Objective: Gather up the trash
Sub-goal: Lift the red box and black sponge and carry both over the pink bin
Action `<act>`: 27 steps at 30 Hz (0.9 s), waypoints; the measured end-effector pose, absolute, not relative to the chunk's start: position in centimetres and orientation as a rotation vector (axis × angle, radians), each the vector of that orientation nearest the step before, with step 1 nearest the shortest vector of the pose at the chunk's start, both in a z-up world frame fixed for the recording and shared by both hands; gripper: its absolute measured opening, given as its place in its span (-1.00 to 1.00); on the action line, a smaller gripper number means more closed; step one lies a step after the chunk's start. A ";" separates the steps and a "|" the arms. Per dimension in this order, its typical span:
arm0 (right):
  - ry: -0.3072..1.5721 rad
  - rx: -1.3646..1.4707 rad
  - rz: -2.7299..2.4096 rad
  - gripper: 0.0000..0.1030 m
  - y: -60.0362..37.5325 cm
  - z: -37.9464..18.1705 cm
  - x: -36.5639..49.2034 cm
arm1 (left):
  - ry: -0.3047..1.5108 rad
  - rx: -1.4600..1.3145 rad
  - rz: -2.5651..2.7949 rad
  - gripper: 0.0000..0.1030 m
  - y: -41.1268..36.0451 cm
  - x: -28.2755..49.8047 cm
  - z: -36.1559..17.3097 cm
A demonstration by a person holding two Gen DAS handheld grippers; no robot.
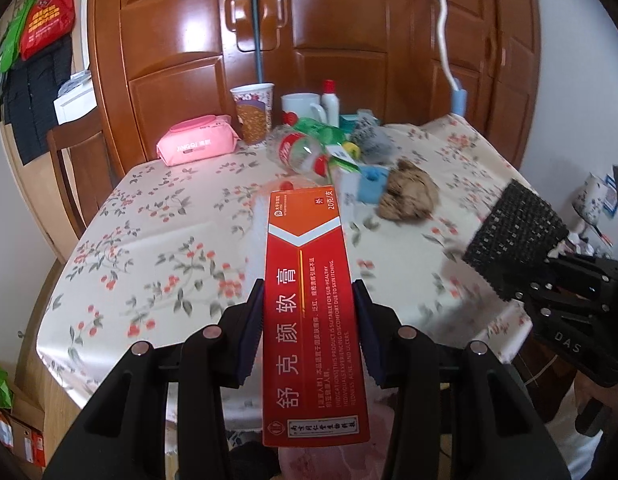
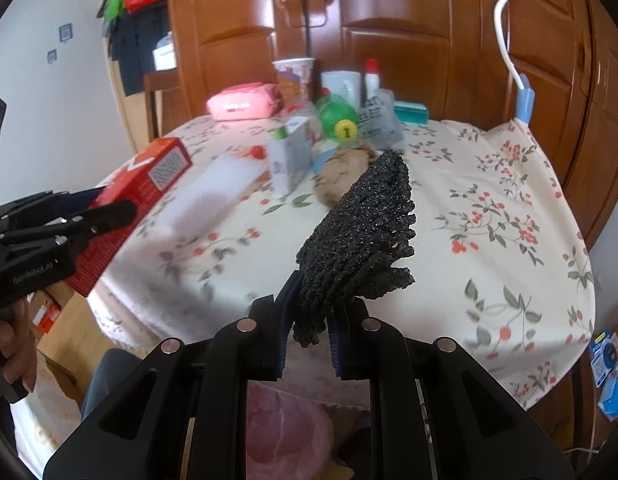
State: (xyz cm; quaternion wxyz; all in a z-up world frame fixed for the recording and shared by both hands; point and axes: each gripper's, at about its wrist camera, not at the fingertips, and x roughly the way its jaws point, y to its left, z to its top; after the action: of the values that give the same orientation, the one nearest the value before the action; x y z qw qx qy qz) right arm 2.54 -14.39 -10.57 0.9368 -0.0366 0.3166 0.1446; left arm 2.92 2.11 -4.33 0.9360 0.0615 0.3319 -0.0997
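A long red ointment carton [image 1: 309, 264] with white lettering sticks forward from my left gripper [image 1: 307, 296], whose blue pads are shut on its two long sides. It hangs above the near edge of the table. My right gripper [image 2: 313, 300] is shut on a black glittery mesh scrubber [image 2: 361, 232], which stands up from the pads. In the left wrist view, the right gripper [image 1: 521, 284] and the scrubber [image 1: 513, 232] are at the right. In the right wrist view, the left gripper [image 2: 117, 200] and the carton [image 2: 145, 176] are at the left.
On the floral tablecloth [image 1: 149, 264] lie plastic bottles [image 1: 301, 152], a crumpled brown paper wad [image 1: 409, 196], a white carton [image 2: 289, 152], a pink wipes pack [image 1: 197, 142], a paper cup [image 1: 253, 112] and a mug [image 1: 301, 108]. A pink bag [image 2: 285, 428] sits below the table edge. A wooden wardrobe [image 1: 349, 40] stands behind.
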 end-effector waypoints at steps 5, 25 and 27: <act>0.670 -0.094 0.331 -0.68 -12.8 -12.0 -0.6 | 0.717 0.159 -0.224 -0.18 1.7 -1.1 -6.0; 1.148 -0.143 0.443 -0.68 -8.1 -35.7 0.9 | 1.250 0.260 -0.174 -0.18 2.4 -1.7 -32.5; 1.189 -0.149 0.449 -0.68 -7.6 -38.1 1.7 | 1.318 0.250 -0.169 -0.18 2.7 -1.0 -35.6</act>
State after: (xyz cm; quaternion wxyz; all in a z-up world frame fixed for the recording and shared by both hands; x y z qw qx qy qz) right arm 1.74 -7.57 -38.06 0.8021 -0.0693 0.5549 0.2095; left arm -1.04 2.72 -35.58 0.7801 0.1155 0.6099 -0.0782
